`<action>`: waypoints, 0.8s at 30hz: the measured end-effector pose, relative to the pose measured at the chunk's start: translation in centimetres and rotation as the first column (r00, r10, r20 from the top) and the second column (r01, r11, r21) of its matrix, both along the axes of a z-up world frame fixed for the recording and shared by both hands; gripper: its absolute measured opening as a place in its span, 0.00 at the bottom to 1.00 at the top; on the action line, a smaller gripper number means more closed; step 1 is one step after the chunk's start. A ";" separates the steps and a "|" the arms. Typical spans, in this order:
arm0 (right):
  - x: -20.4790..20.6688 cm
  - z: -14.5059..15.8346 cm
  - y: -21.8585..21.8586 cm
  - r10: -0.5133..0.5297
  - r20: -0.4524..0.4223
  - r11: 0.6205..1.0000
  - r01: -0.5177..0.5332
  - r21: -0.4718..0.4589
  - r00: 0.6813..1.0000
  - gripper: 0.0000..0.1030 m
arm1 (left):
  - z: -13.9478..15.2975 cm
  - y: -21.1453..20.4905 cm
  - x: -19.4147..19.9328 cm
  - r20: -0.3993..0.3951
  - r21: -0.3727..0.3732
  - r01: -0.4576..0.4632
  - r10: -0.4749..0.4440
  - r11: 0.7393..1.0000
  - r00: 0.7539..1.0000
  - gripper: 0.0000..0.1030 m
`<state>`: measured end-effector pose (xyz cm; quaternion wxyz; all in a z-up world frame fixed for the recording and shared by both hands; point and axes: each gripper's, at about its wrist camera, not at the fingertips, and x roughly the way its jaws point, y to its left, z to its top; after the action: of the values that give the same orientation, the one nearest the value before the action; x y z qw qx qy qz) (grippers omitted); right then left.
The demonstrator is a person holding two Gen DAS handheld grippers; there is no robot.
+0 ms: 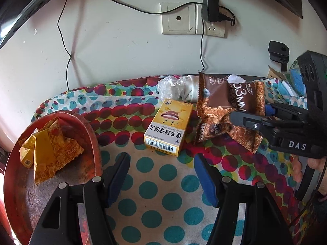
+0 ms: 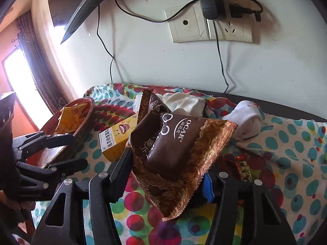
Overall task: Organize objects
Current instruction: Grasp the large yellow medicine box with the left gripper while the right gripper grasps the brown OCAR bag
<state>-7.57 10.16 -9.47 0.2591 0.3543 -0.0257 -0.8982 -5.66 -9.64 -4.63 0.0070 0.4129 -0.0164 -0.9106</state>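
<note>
While your right gripper is clamped on the brown snack packets, only yellow sachets sit in the red tray beside your left gripper (jaws apart, empty). Yellow box just ahead of it remains, socks too.

box lies on the cloth, tray left of it, snack bag right
</note>
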 end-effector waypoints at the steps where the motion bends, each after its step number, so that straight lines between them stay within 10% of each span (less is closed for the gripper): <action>1: 0.3 0.1 0.6 -0.011 -0.007 1.000 0.011 0.000 1.000 0.54 | -0.1 0.0 -0.3 0.005 0.007 0.001 -0.001 1.000 1.000 0.65; 13: 3.0 0.1 5.8 -0.055 -0.019 0.998 0.055 0.013 0.998 0.53 | -1.4 0.4 -5.1 0.063 -0.097 0.031 -0.025 0.995 0.998 0.65; 24: 3.0 0.1 5.6 -0.049 -0.016 0.999 0.050 0.020 0.999 0.53 | -2.7 0.4 -8.2 0.144 -0.031 0.109 -0.104 0.994 0.984 0.65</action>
<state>-4.60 15.79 -9.42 0.2333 0.3492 -0.0233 -0.9072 -13.89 -9.28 -7.35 -0.0348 0.4751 -0.0566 -0.8774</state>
